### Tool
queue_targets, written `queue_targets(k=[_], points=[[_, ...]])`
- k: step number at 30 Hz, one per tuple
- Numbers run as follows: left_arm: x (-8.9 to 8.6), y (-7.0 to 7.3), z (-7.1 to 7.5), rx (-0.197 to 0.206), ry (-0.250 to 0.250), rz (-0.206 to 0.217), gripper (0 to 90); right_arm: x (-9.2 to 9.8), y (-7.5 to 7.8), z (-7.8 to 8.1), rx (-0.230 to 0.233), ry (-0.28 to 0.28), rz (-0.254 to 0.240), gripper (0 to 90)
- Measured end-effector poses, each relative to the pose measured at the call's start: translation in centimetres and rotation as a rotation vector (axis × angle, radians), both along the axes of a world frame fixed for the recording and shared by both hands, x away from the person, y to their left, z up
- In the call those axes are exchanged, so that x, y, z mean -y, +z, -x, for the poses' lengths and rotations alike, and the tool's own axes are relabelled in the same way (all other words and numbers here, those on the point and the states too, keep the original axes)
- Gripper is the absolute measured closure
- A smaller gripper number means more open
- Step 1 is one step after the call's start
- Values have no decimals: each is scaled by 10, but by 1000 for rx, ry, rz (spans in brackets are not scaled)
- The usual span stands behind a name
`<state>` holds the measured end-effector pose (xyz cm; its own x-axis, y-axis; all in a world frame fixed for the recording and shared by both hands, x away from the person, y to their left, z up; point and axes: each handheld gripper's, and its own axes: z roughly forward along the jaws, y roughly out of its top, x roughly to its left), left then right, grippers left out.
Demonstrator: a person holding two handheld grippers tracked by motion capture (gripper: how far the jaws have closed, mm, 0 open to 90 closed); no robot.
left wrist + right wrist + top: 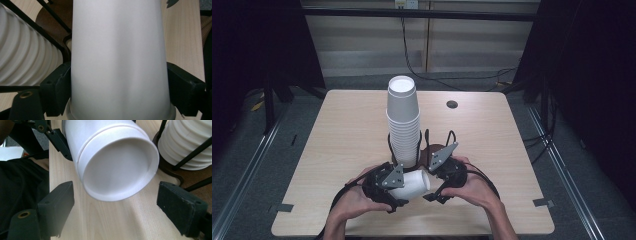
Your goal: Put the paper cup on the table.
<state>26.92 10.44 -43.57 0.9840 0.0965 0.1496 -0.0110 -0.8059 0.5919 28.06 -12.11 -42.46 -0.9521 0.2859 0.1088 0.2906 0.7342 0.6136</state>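
Nearest the person's edge of the pale wood-grain tabletop point(337, 150), two hands come in from below, each holding a black two-jaw claw. The left claw point(404, 192) is clamped across a single white foam cup point(412, 185), which lies on its side above the tabletop between the two hands, its closed base pointing toward the right hand. In the left gripper view the cup's smooth white wall point(118, 60) runs up the middle, and the two black jaws press against it on either side low down, close to the rolled rim at the bottom edge. The right claw point(432, 192) sits just beside the cup's base with its jaws spread wide and nothing between them; in the right gripper view both black pads stand far apart near the bottom corners, and the round recessed bottom of the cup point(117, 167) hangs ahead of them, untouched, with the left claw's jaw gripping the cup wall farther off at the upper left. Just beyond the hands a tall stack of white foam cups point(402, 120) stands upright, mouths down, inside a black wire cup holder point(419, 145) on a dark brown round base. Its ribbed rims show at the left of the left gripper view point(22, 55) and at the upper right of the right gripper view point(190, 142). Farther back, a small dark round cable hole point(452, 104) sits in the tabletop.
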Motion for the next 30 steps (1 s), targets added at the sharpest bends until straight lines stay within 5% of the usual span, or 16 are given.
queue_targets(k=[7, 12, 21, 30], points=[[4, -1, 4, -21, -41, 17, 164, -9, 1, 0, -23, 43, 40, 154], [7, -3, 3, -7, -36, -23, 165, -13, 3, 2, -25, 60, 47, 160], [10, -5, 6, -5, -53, -24, 167, -21, -1, 1, -48, 91, 81, 166], [15, -5, 10, -3, -64, -31, 166, -26, 0, 1, -50, 110, 72, 184]])
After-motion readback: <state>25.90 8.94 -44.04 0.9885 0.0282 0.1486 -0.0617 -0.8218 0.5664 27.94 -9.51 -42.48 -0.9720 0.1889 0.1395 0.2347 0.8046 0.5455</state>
